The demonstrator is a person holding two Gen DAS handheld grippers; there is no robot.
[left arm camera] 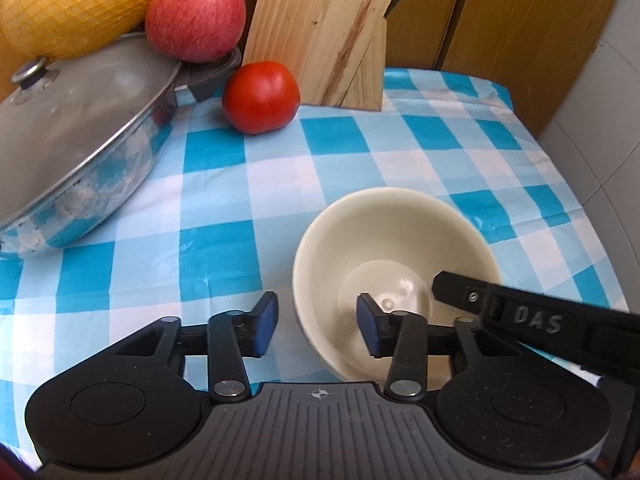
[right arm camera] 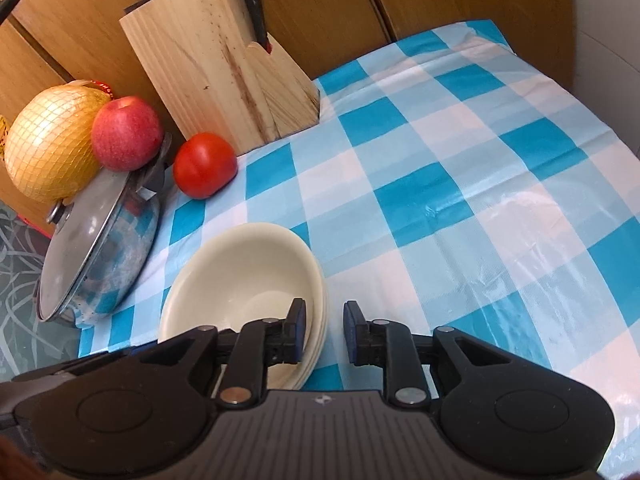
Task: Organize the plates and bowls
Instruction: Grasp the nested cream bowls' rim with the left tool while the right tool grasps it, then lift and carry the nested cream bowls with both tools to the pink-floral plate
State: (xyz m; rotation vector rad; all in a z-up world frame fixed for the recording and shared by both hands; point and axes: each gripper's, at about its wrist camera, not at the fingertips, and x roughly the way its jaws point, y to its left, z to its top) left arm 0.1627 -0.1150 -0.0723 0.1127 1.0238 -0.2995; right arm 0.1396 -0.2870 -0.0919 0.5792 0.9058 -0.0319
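Observation:
A stack of cream bowls (right arm camera: 244, 276) sits on the blue checked tablecloth; the left wrist view shows the top bowl (left arm camera: 384, 240) from above. My left gripper (left arm camera: 318, 326) is open, straddling the bowl's near left rim, one blue pad inside and one outside. My right gripper (right arm camera: 325, 330) is open, straddling the stack's right rim, with the left pad inside the bowl. The right gripper's finger (left arm camera: 532, 316) reaches into the bowl in the left wrist view.
A lidded steel pan (left arm camera: 76, 144) stands at the left with an apple (left arm camera: 196, 14) and a netted yellow fruit (left arm camera: 76, 0) on it. A tomato (left arm camera: 261, 97) and a wooden knife block (right arm camera: 220, 60) stand at the back. The tablecloth (right arm camera: 460, 184) spreads to the right.

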